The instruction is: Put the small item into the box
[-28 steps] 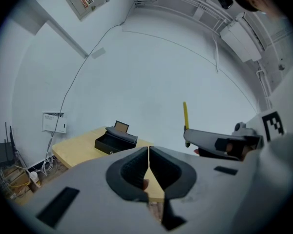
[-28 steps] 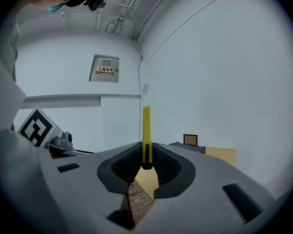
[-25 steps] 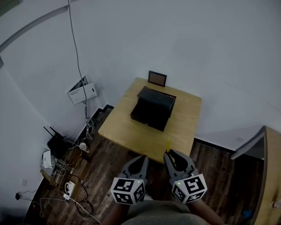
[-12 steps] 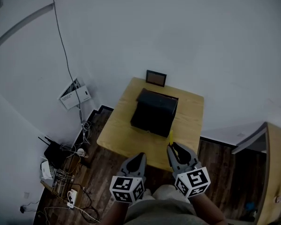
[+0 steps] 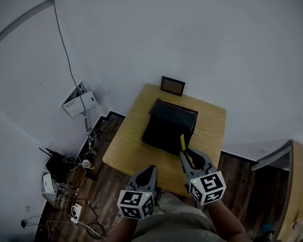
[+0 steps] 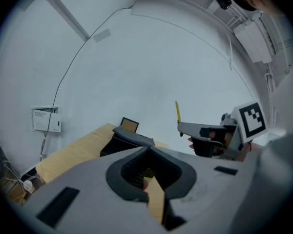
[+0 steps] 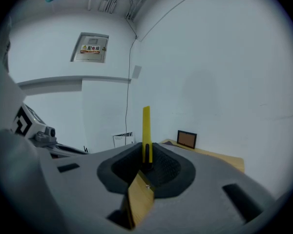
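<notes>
A black box (image 5: 169, 127) with its lid standing open sits on a small wooden table (image 5: 126, 145). My right gripper (image 5: 186, 154) is shut on a thin yellow strip (image 5: 182, 141) that sticks up past its jaws, just short of the box's near right corner. In the right gripper view the yellow strip (image 7: 146, 130) stands upright from the right gripper (image 7: 147, 162). My left gripper (image 5: 150, 170) hangs shut and empty at the table's near edge. The left gripper view shows the left gripper (image 6: 147, 150), the box (image 6: 127, 141) beyond it, and the yellow strip (image 6: 177, 112) to the right.
A small framed picture (image 5: 172, 85) leans on the wall at the table's far edge. Cables, a router (image 5: 58, 158) and a power strip litter the floor on the left. A wooden cabinet (image 5: 300, 185) stands at the right.
My right gripper has moved forward over the table's near edge, bringing the yellow strip close to the box. The left gripper has stayed near the table's front edge.
</notes>
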